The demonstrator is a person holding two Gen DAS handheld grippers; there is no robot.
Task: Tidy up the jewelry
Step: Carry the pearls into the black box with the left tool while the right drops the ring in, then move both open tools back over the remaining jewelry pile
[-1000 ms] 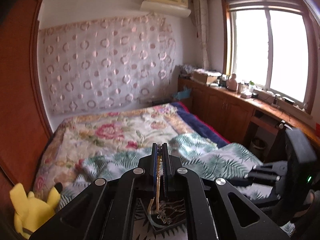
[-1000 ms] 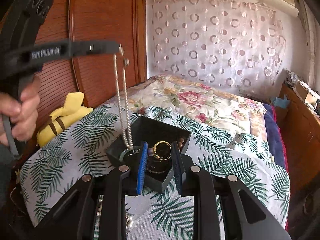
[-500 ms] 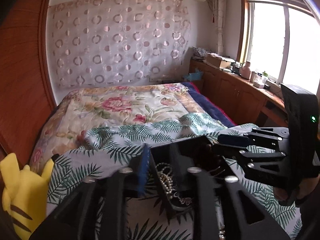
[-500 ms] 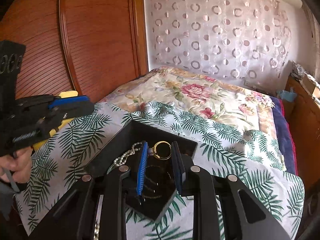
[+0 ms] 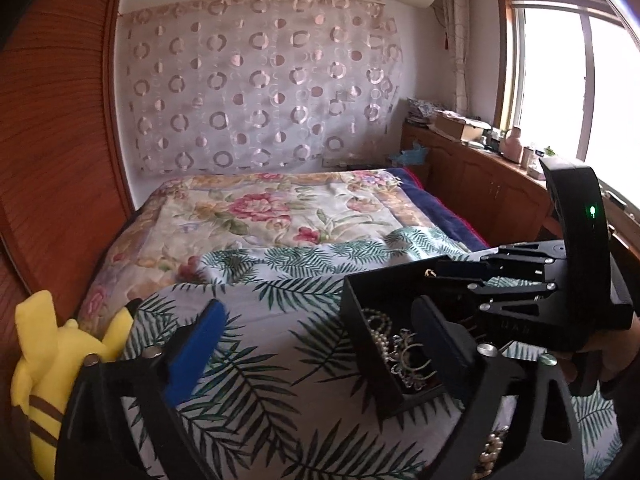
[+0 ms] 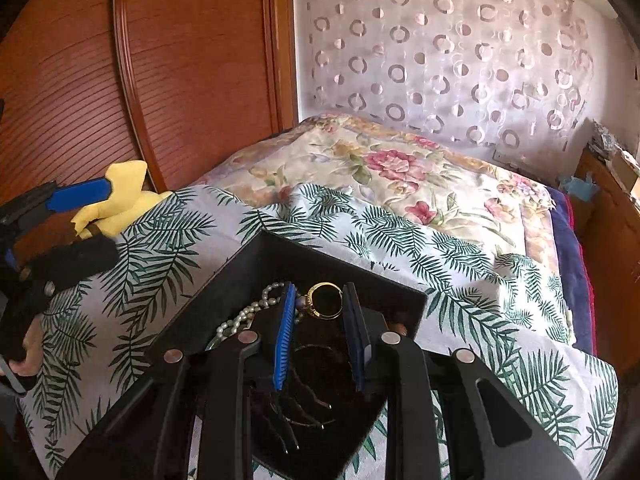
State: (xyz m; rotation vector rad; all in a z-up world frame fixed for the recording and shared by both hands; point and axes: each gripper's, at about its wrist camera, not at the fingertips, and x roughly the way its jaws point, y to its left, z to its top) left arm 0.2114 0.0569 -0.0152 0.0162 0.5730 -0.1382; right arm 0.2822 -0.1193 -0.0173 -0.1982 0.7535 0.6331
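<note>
Pearl necklace (image 6: 244,314) lying inside black box (image 6: 344,258); left gripper (image 5: 320,336) just opened, spread wide, empty. Right gripper (image 6: 320,312) pinching gold ring (image 6: 326,300) above box, not yet released; loose pearl strand (image 5: 490,454) outside, pending

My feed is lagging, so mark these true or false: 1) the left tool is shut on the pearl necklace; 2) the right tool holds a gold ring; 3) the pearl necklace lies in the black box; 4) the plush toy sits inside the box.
1) False: the left tool is open and empty, its jaws having just opened.
2) True: the right tool grips the gold ring.
3) True: the pearl necklace lies in the black box.
4) False: the yellow plush toy sits on the bed, apart from the box.
</note>
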